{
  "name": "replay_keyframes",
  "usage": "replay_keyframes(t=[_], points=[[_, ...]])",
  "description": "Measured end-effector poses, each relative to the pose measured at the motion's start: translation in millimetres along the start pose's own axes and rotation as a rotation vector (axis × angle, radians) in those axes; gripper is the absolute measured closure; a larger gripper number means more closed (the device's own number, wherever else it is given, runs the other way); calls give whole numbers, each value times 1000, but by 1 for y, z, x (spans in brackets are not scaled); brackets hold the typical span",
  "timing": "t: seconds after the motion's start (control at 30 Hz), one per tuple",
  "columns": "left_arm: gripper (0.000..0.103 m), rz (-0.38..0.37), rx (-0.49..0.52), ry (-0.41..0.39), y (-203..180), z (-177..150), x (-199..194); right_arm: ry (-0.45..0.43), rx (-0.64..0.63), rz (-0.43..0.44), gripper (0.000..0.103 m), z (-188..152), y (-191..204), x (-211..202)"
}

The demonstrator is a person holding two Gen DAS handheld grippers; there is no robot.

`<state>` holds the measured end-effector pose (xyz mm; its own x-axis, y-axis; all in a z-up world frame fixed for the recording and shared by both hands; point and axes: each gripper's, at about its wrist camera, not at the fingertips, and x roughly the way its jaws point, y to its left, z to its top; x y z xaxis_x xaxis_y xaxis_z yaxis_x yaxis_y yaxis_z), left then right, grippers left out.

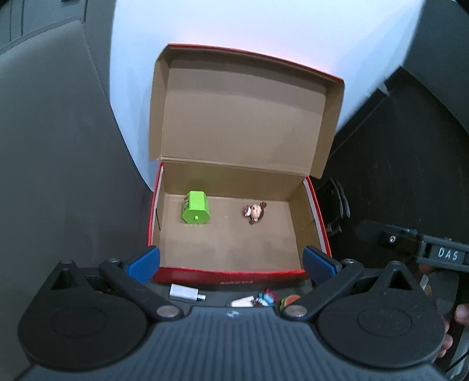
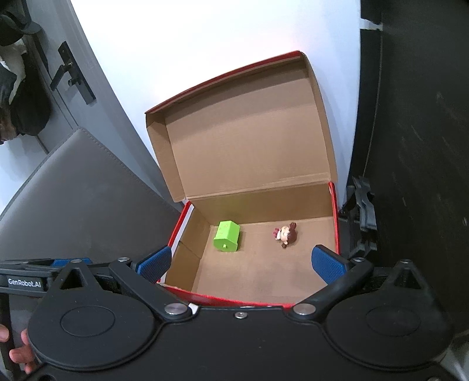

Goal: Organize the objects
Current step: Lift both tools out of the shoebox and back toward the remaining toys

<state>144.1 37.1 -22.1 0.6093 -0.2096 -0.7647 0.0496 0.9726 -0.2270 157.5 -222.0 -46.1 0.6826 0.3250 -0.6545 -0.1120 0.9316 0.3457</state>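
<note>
While both wrist cameras look down into the same red shoebox (image 1: 234,277), only the left one shows what lies outside its near wall. Inside, a green house-shaped toy (image 1: 195,211) lies on its side toward 10 o'clock on the cardboard floor, close to the back left corner, and a small brown-haired figurine (image 1: 255,211) lies toward 1 o'clock, well apart from it. The lid (image 1: 243,114) stands open at 12 o'clock, leaning against a white wall (image 1: 234,26).

From the left wrist view, the left gripper (image 1: 231,263) is spread wide, its blue pads empty, hovering at the box's near edge. Below it, at 6 o'clock, sit a silver USB adapter (image 1: 186,292), a small blue-and-red figure (image 1: 263,296) and an orange-green piece (image 1: 288,300), all just outside the box and partly hidden by the gripper body. At 3 o'clock the other tool's housing shows.

The right wrist view sees none of those loose items. It shows the right gripper (image 2: 240,263) likewise spread and empty over the box's near rim, a grey padded chair back (image 2: 76,205) at 9 o'clock, and a door handle (image 2: 70,73) at 10 o'clock.
</note>
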Motion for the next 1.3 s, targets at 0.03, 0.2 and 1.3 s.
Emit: replay_keyframes(t=[0.03, 0.2, 1.3], points=[[0, 0, 8, 4, -1, -2, 0, -2, 9, 3, 0, -2, -1, -2], [0, 21, 38, 12, -3, -11, -1, -9, 20, 1, 0, -11, -4, -13], [0, -6, 158, 121, -22, -41, 5, 75, 123, -76, 0, -67, -13, -36]])
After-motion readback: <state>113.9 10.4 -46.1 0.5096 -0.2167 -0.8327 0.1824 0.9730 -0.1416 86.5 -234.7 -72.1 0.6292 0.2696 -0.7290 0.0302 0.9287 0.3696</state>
